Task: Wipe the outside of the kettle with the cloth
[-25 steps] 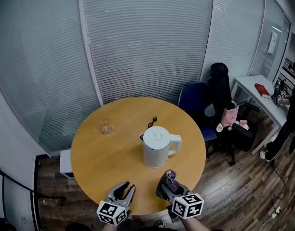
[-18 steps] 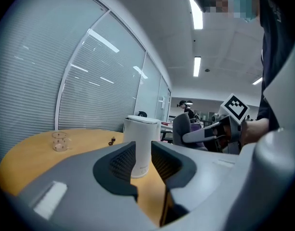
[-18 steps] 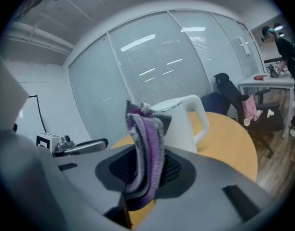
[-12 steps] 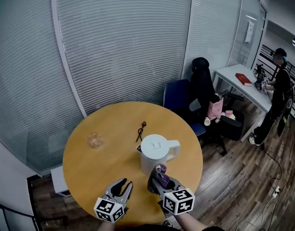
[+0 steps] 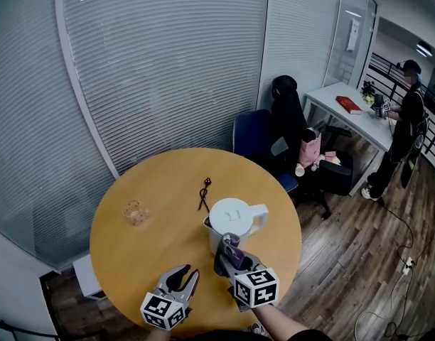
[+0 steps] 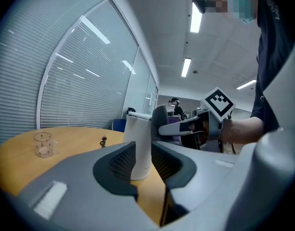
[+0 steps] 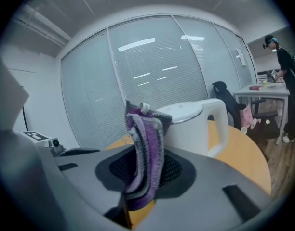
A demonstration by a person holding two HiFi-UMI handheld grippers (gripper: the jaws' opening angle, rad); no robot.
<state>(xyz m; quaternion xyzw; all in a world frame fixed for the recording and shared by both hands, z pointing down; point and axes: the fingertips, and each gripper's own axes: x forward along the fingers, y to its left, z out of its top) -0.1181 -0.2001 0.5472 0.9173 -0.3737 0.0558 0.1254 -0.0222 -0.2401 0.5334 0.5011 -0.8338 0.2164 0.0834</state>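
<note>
A white kettle (image 5: 230,222) with its handle to the right stands on the round wooden table (image 5: 146,240). My right gripper (image 5: 230,253) is shut on a purple and grey cloth (image 5: 232,248), held just in front of the kettle's near side. In the right gripper view the cloth (image 7: 145,158) stands upright between the jaws, the kettle (image 7: 195,127) right behind it. My left gripper (image 5: 179,279) is open and empty over the table's near edge, left of the kettle. In the left gripper view the kettle (image 6: 139,146) shows between the jaws.
A small glass cup (image 5: 134,212) sits on the table's left side. A small dark item (image 5: 203,192) lies behind the kettle. A blue chair (image 5: 251,142) and a black chair (image 5: 294,119) stand beyond the table. A person (image 5: 402,126) stands at a white desk (image 5: 349,116) far right.
My right gripper has carried the cloth forward, up close to the kettle's near side. The head view has swung, so the room shifted. The left gripper stays open in place.
</note>
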